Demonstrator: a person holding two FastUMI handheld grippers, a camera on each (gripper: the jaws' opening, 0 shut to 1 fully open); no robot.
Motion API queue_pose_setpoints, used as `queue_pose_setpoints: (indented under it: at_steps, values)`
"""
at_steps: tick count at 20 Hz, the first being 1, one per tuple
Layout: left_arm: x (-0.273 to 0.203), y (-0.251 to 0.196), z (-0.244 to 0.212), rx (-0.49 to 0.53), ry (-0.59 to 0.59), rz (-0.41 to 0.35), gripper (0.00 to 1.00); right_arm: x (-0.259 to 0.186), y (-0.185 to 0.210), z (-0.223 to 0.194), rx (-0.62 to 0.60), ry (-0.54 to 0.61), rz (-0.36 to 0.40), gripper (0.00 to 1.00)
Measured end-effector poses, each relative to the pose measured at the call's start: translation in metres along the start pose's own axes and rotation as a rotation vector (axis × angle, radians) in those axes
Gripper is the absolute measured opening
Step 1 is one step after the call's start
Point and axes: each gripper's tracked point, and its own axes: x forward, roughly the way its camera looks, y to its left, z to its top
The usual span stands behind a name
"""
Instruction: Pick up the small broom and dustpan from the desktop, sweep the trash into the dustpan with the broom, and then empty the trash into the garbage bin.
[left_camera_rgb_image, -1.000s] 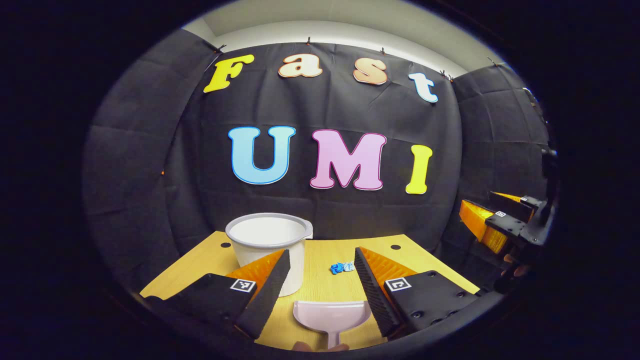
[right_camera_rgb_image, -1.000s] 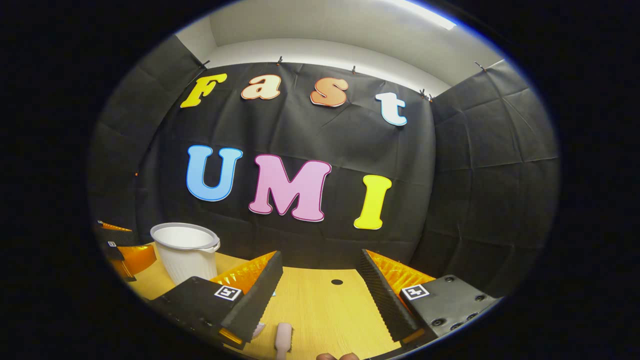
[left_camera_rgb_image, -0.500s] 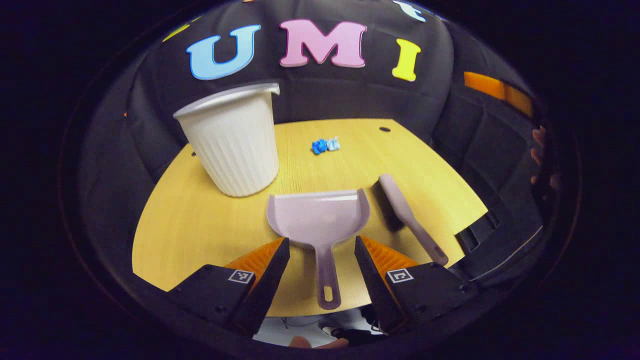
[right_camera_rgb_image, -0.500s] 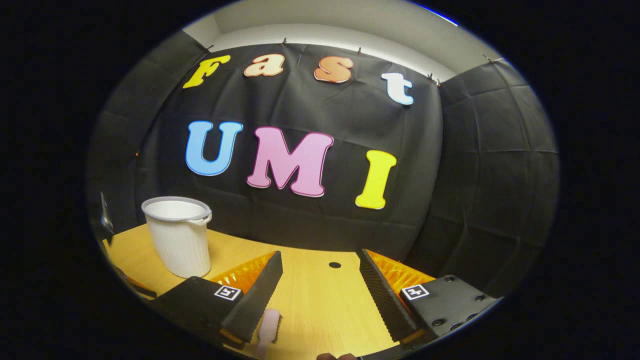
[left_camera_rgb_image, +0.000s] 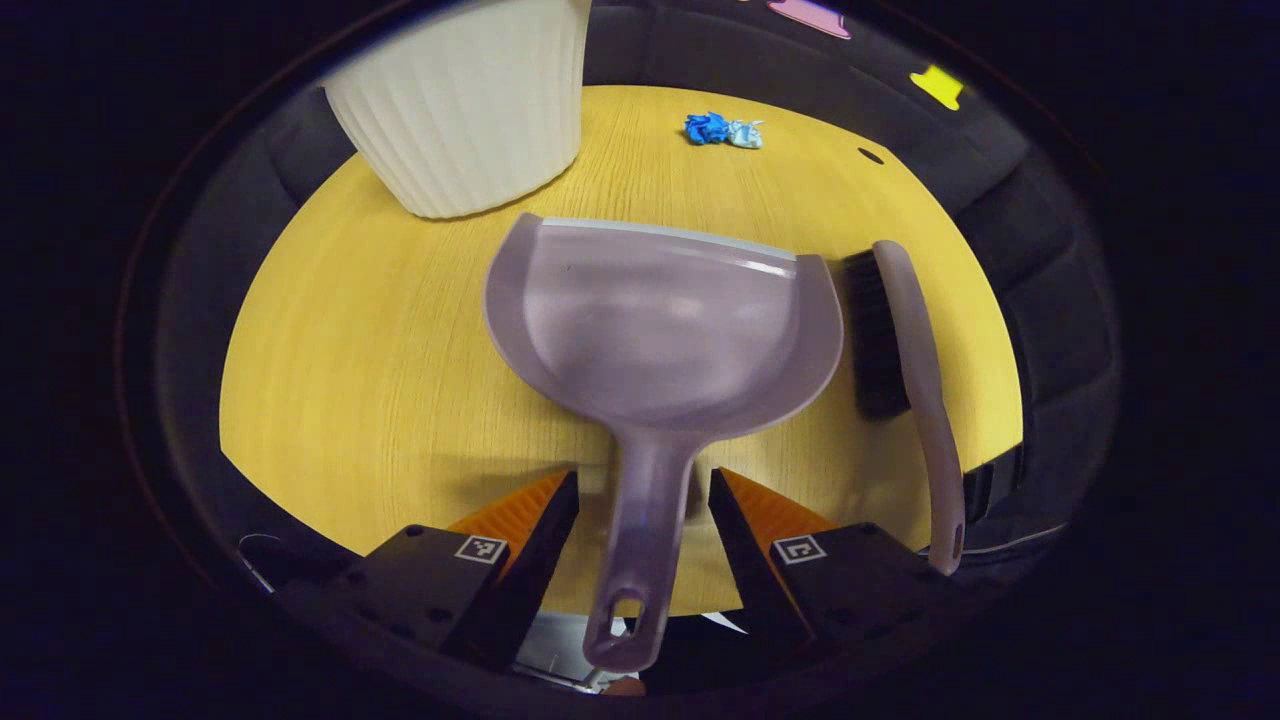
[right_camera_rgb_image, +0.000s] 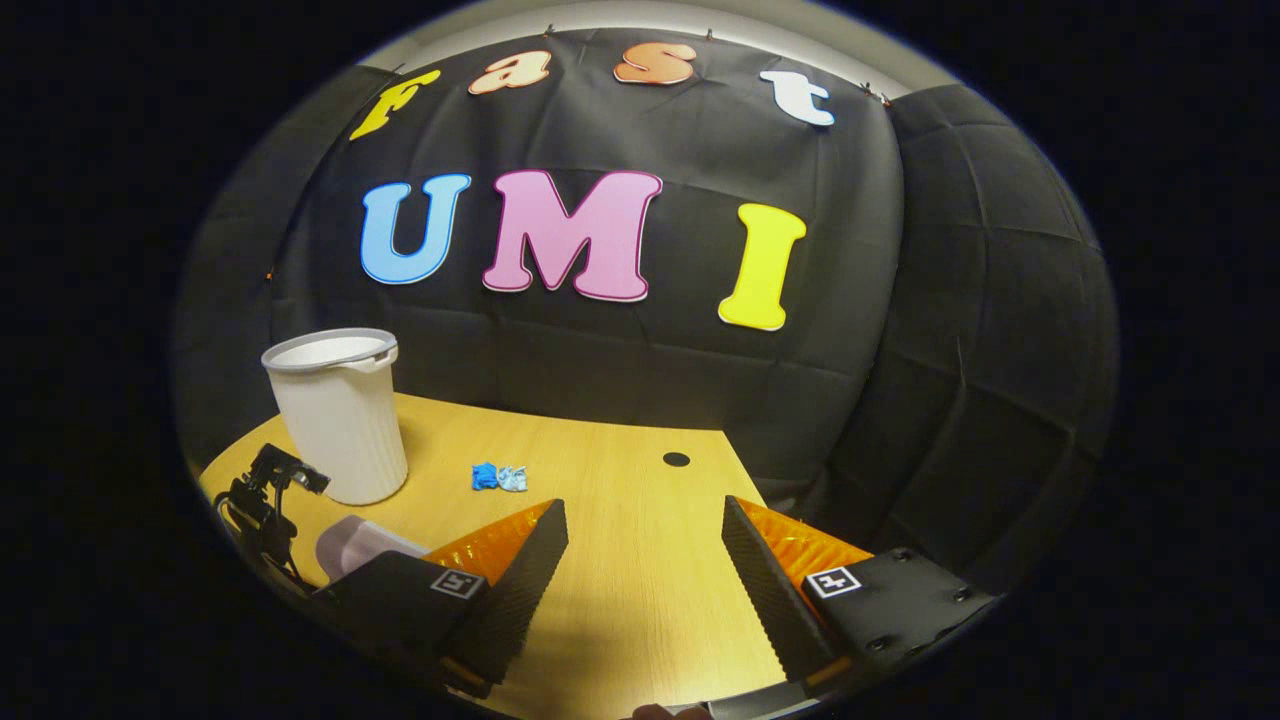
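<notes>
A yellow wooden desktop (left_camera_rgb_image: 380, 330) fills the booth. The left gripper (left_camera_rgb_image: 640, 500), released, straddles the dustpan (left_camera_rgb_image: 660, 330) handle, likely lining up a grasp. Beside it lies the broom (left_camera_rgb_image: 915, 350); beyond, trash (left_camera_rgb_image: 722, 130) and bin (left_camera_rgb_image: 460, 100). The right gripper (right_camera_rgb_image: 645, 545) hangs open; its view shows the bin's open rim.

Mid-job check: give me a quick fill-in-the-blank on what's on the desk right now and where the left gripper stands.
1. The left gripper is open, its fingers on either side of the dustpan's ____.
2. The broom lies to the ____ of the dustpan in the left gripper view.
3. The blue trash lies on the ____, beyond the dustpan's front edge.

Missing words: handle; right; desktop
</notes>
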Motion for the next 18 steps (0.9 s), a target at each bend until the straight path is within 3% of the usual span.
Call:
queue_pose_setpoints:
  at_steps: [3,4,5,6,8,13,15,16,18]
  values:
    - [0.001,0.001,0.006,0.004,0.059,0.031,0.77,0.007,-0.008,-0.015,0.027,0.052,0.024,1.0]
    - [0.001,0.002,0.011,0.014,0.062,0.046,0.67,0.008,-0.008,-0.019,0.045,0.069,0.036,1.0]
    - [0.005,0.005,0.014,0.022,0.069,0.063,0.65,0.01,-0.008,-0.024,0.058,0.09,0.048,1.0]
    - [0.007,0.004,0.016,0.019,0.084,0.059,0.49,0.012,-0.006,-0.029,0.069,0.112,0.057,1.0]
    - [0.007,0.001,0.016,0.022,0.113,0.058,0.35,0.013,-0.003,-0.041,0.089,0.162,0.075,1.0]
    - [0.005,-0.003,0.012,0.043,0.141,0.033,0.3,0.007,0.021,-0.067,0.113,0.304,0.123,1.0]
    - [0.005,-0.003,0.012,0.038,0.143,0.008,0.3,-0.005,0.046,-0.093,0.145,0.46,0.169,1.0]
    - [0.005,-0.001,0.012,0.05,0.136,0.0,0.31,-0.008,0.06,-0.102,0.127,0.514,0.192,0.94]
    - [0.001,0.01,0.01,0.074,0.111,-0.006,0.3,-0.014,0.08,-0.123,0.062,0.628,0.241,1.0]
